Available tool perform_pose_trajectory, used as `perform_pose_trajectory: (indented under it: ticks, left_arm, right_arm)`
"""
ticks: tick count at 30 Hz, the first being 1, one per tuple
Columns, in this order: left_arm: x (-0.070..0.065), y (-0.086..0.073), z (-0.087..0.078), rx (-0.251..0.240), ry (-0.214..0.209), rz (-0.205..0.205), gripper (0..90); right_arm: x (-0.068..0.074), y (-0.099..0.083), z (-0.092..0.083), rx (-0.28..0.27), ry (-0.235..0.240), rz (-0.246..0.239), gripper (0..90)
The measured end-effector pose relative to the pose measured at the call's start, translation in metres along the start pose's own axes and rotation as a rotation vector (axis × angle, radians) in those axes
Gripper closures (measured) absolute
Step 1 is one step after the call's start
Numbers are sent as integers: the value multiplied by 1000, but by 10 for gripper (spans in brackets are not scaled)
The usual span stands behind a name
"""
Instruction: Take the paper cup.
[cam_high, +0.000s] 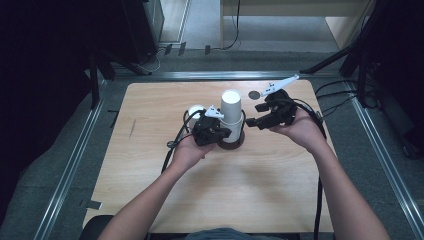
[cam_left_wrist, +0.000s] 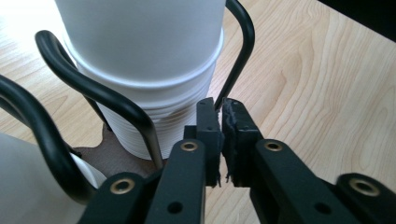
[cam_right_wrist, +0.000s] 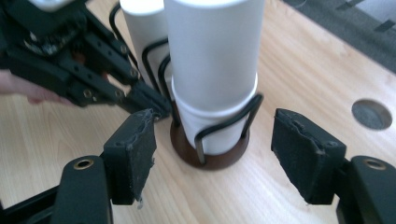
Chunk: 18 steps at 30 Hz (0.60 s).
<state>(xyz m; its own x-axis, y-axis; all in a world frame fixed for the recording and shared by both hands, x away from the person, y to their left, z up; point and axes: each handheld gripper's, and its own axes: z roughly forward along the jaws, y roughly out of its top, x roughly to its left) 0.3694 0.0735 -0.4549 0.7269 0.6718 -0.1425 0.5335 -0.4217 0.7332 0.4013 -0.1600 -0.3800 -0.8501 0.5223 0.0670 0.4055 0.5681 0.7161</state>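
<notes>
Left gripper (cam_left_wrist: 222, 140) jaws clenched on thin black wire upright of cup holder (cam_left_wrist: 236, 70), low at its base. Right gripper (cam_right_wrist: 212, 154) jaws released, nothing between them, held apart beside stack of white cups (cam_right_wrist: 212, 70). Holder stood mid-table (cam_high: 150, 190), toward far edge. Judgement: holder best kept pinned flat while top cup is gripped squarely below rim, then lifted straight up.

Dim high view, dark corners; gripper views brighter, white glare top left, perhaps overexposed.
</notes>
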Motion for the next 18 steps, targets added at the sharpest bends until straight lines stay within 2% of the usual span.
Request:
perform_pose_trajectory:
  ticks: [3,12,14,18]
  left_arm:
    - [1,0,0,-17,4,-6,888]
    - [7,3,2,-30,-6,-25,891]
    - [9,3,2,-35,-15,-36,890]
    - [9,3,3,-38,-20,-33,890]
  right_arm:
    - [0,11,1,-20,0,0,299]
    - [1,30,10,-36,-3,2,244]
    - [0,34,12,-35,-7,0,228]
    - [1,41,17,-27,-15,-6,217]
